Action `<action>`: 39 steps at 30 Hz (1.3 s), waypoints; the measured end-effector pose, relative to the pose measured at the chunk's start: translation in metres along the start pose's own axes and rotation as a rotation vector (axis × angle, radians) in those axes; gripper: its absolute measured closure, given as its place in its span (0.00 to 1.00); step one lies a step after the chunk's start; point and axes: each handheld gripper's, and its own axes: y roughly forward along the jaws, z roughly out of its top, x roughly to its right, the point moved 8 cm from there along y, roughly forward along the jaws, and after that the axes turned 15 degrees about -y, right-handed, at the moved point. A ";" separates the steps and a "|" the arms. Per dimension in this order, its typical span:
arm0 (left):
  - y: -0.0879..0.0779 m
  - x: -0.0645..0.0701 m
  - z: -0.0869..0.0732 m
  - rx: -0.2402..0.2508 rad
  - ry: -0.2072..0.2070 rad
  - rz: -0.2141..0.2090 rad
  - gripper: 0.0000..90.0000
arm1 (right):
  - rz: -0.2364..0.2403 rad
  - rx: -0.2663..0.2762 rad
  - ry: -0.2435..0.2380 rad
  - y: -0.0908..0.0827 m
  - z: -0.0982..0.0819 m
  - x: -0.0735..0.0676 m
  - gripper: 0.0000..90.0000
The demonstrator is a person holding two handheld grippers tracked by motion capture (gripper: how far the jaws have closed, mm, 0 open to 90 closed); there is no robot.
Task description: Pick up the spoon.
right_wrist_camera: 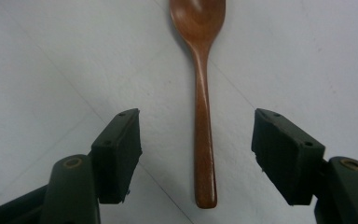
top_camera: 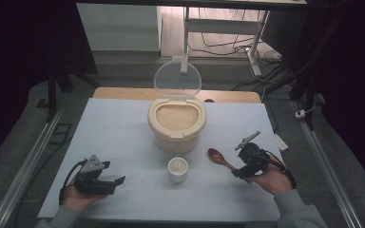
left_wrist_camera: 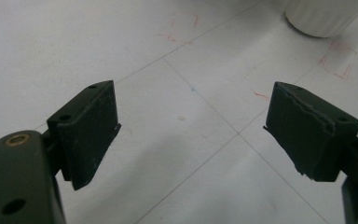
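Note:
A brown wooden spoon (top_camera: 220, 159) lies flat on the white table, bowl toward the rice container. My right gripper (top_camera: 238, 172) is open at the spoon's handle end; in the right gripper view the spoon (right_wrist_camera: 203, 116) lies between the two jaws, its handle tip level with them, and neither jaw touches it. A small white cup (top_camera: 177, 169) stands in front of the cream rice container (top_camera: 177, 124), which is full of rice with its clear lid (top_camera: 177, 79) raised. My left gripper (top_camera: 116, 184) is open over bare table at the front left, with the cup's base (left_wrist_camera: 324, 16) far off.
The white mat (top_camera: 114, 128) covers the table, with thin grid lines and faint red marks (left_wrist_camera: 182, 28). Metal rails run along both sides of the table. A desk frame and cables stand on the floor beyond the far edge.

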 end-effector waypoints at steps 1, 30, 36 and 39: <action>0.000 0.000 0.000 0.000 0.002 0.001 0.18 | 0.000 0.000 0.000 0.000 0.000 0.000 0.38; 0.001 -0.001 -0.002 -0.008 -0.001 0.004 0.18 | 0.053 -0.166 0.003 0.033 -0.024 0.004 0.73; 0.001 -0.002 -0.002 -0.010 -0.003 0.005 0.18 | 0.078 -0.156 0.007 0.034 -0.023 0.003 0.84; 0.001 -0.002 -0.002 -0.009 -0.004 0.007 0.18 | 0.097 -0.156 0.003 0.035 -0.023 0.004 0.85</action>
